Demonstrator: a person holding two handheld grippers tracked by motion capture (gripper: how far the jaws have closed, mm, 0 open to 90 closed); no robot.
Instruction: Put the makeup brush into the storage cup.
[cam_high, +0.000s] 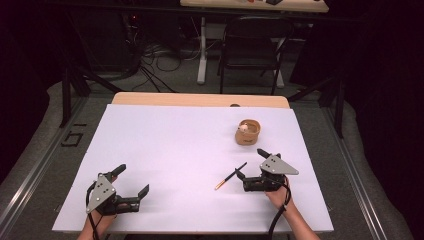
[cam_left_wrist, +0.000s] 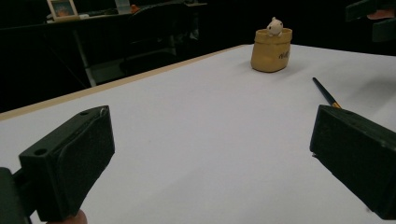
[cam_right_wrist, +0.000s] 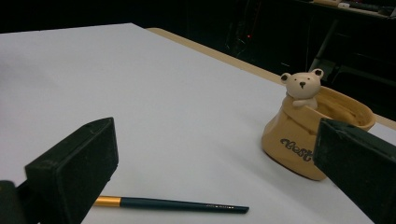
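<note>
Paintbrush (cam_high: 230, 176), dark-handled with a gold band, lies flat just left of the right gripper (cam_high: 249, 163), whose jaws gape empty; left gripper (cam_high: 133, 179) equally wide, empty.

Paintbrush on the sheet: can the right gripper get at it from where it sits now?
Probably yes. The right gripper is open, the paintbrush lies flat just ahead of its jaws, and nothing lies between them; the bear pot stands off to one side.

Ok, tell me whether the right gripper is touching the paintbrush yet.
Apart. In the right gripper view the paintbrush lies flat on the white table between the wide-open jaws of the right gripper, with bare table showing on both sides of it.
</note>
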